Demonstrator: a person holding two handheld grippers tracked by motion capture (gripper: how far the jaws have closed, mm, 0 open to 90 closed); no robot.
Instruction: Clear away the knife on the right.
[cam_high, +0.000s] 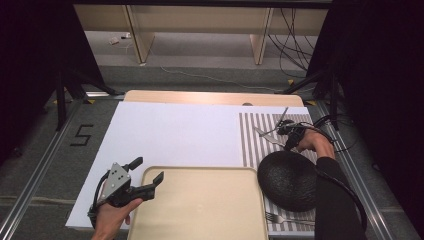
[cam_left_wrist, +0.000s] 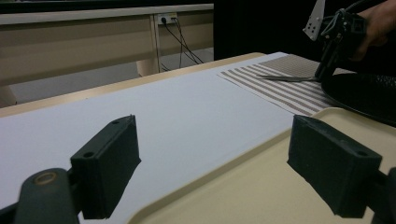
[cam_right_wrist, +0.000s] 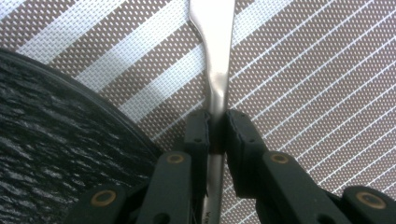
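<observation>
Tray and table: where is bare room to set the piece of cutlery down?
The tray is bare. The white sheet behind it is bare too. The striped mat is crowded: black plate, fork, right gripper shut on the cutlery handle.

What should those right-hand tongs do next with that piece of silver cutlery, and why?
Probably lift it straight up. The right tongs are closed on the handle of the silver metal utensil, which lies flat on the brown-and-white striped woven placemat beside the black textured round plate.
</observation>
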